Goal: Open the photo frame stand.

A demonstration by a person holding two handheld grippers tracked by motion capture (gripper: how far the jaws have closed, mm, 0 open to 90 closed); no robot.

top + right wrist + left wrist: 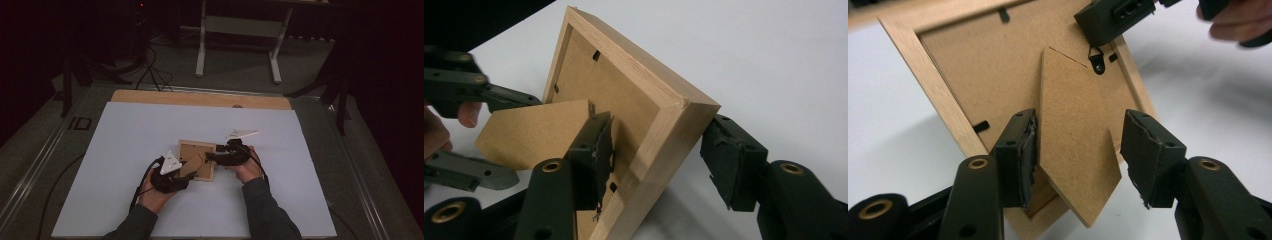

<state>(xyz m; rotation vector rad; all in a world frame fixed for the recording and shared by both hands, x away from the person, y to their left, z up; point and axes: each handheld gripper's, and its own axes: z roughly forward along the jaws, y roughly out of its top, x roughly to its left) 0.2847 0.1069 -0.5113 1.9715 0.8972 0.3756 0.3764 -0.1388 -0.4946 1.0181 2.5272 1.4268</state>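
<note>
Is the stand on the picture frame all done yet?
Partly. The cardboard stand flap is already swung out from the face-down wooden picture frame. The left gripper straddles the flap; the right gripper straddles a frame corner. Still left: standing the frame upright.

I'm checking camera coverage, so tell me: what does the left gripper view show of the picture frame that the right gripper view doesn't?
Left gripper view: the metal hanger hook on the backing, and the fold-out stand seen flat-on between that gripper's jaws. Right gripper view: the thick wooden outer side and a corner, sitting between its own jaws. Both: the picture frame seen from its brown back, the stand, and the white table.
</note>
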